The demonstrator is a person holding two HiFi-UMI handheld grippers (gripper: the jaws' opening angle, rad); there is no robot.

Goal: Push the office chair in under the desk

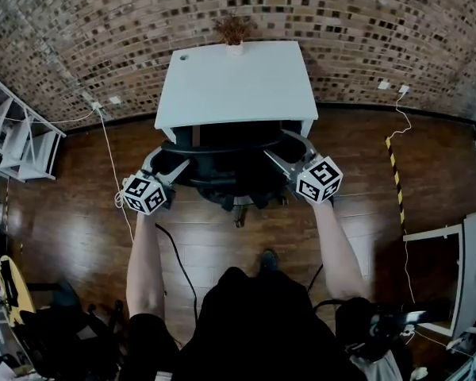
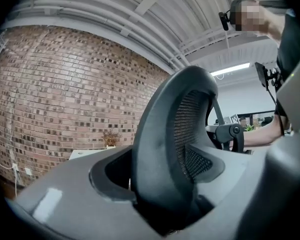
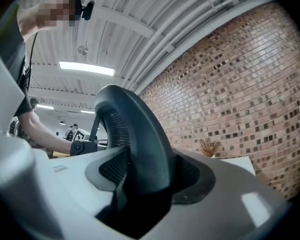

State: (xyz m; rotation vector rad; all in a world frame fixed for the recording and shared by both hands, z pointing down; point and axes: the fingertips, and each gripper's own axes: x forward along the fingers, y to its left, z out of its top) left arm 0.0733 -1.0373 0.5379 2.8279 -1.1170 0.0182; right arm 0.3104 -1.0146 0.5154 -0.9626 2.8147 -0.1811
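Left gripper (image 1: 173,166) was set loosely around the backrest rim (image 1: 222,147) without pressing, right gripper (image 1: 279,154) was clamped on it, and the office chair (image 1: 230,182), standing partly under the desk (image 1: 238,86), was judged to be in mid-push, so an even, straight push from both sides was called for.

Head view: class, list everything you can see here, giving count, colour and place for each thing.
desk: one, white, by the wall
plant: one, brown, desk's far edge
chair: one, black, partly under the desk
wall: one, brick, behind the desk
floor: one, dark wood, all round
shelf: one, white, far left
cables: several, white and black, on the floor
arms: two, bare, reaching to the chair
left tool: one, grey, chair back's left edge between its jaws
right tool: one, grey, closed on chair back's right edge
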